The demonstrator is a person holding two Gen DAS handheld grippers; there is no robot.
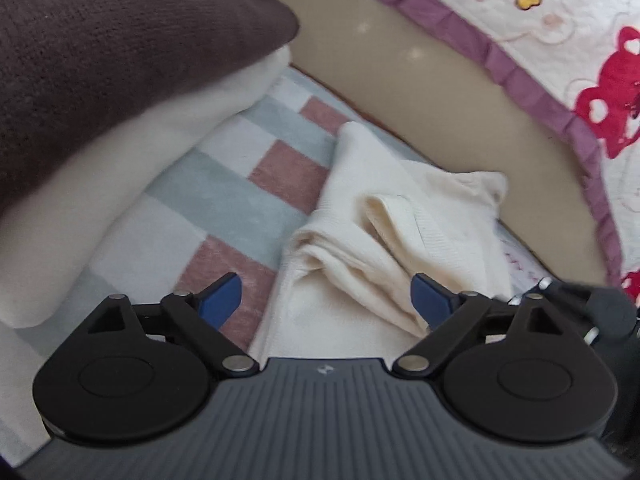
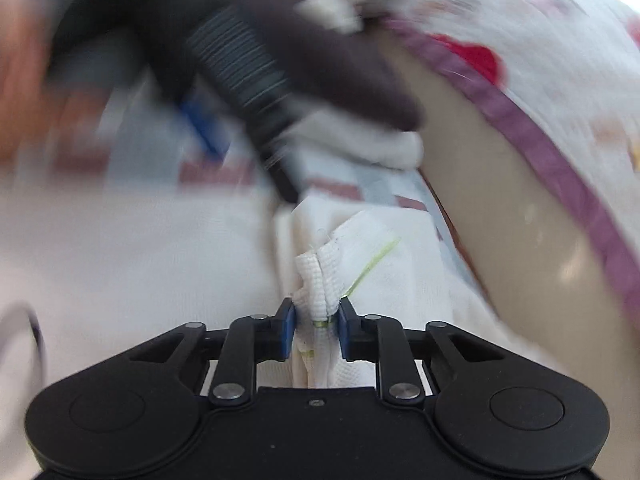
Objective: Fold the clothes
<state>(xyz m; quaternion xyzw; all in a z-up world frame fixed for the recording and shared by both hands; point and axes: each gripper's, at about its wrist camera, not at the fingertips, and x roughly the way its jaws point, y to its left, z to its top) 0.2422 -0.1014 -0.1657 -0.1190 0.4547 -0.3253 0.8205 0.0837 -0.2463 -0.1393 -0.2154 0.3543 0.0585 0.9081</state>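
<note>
The cream garment (image 1: pixel 384 232) lies crumpled in loose folds on a checked blanket (image 1: pixel 224 200) of pale blue, white and dusty pink squares. In the left wrist view it sits in the near middle, its ribbed edges bunched and doubled over each other, with one end reaching toward the far edge of the blanket.

The right tongs (image 2: pixel 317 320) are closed on a ribbed hem of this cream garment (image 2: pixel 320 276); the cloth is pinched between the blue pads (image 2: pixel 287 328), and a thin yellow-green thread runs off the fabric to the right. Much of the right wrist view is smeared by motion blur.

The left tongs (image 1: pixel 326 300) stand wide open just above the near part of the garment, their blue pads (image 1: pixel 222 298) well apart and holding nothing.

To the left of the garment, a stack of folded clothes rests on the blanket: a dark brown knit (image 1: pixel 100 52) on top of a white folded piece (image 1: pixel 120 184). Beyond the blanket a strip of glossy beige floor (image 1: pixel 420 80) shows, and farther right lies a white quilt (image 1: pixel 560 28) with a purple border and red bear prints.
</note>
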